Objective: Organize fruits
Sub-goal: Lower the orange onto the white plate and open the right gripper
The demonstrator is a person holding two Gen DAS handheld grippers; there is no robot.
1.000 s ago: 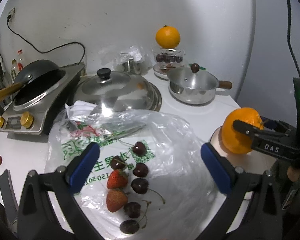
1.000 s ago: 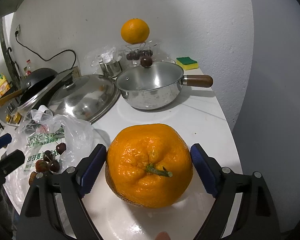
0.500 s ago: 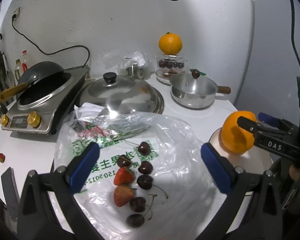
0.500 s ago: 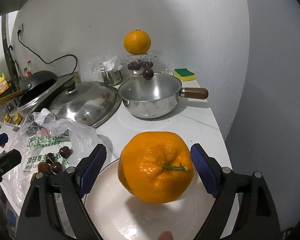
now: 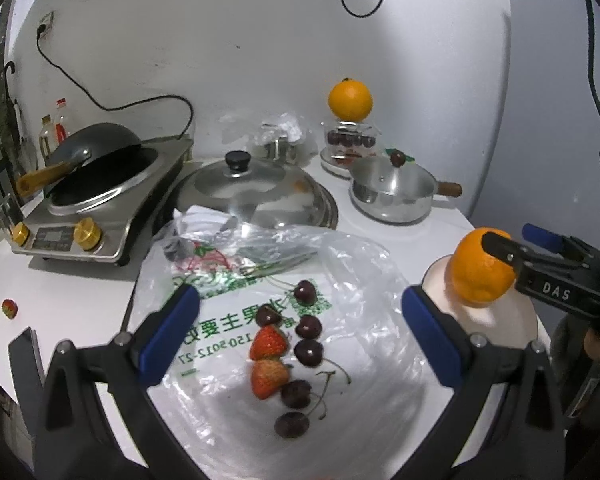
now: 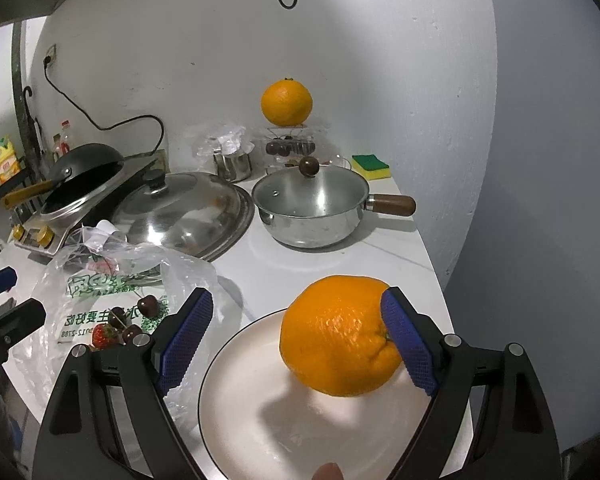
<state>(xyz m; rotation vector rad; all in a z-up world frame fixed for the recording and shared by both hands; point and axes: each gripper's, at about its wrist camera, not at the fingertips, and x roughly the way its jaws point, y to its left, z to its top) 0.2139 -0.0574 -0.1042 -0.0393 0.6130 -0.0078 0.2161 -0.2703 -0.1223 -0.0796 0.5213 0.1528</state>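
Here, dimpled round orange [image 6: 340, 336] on glossy plate [image 6: 260, 412]

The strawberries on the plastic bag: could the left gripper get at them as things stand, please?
Probably yes. The left gripper stands open just above the strawberries on the plastic bag, with nothing over them. Cherries crowd close beside them, so a clean pick may catch one too.

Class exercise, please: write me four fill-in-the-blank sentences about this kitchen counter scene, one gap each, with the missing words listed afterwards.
1. The big orange sits on a white ____.
2. Cherries and two ____ lie on the plastic bag.
3. The small pot has a ____ handle.
4. A second orange is perched on a clear ____ holding cherries.

Missing words: plate; strawberries; wooden; container
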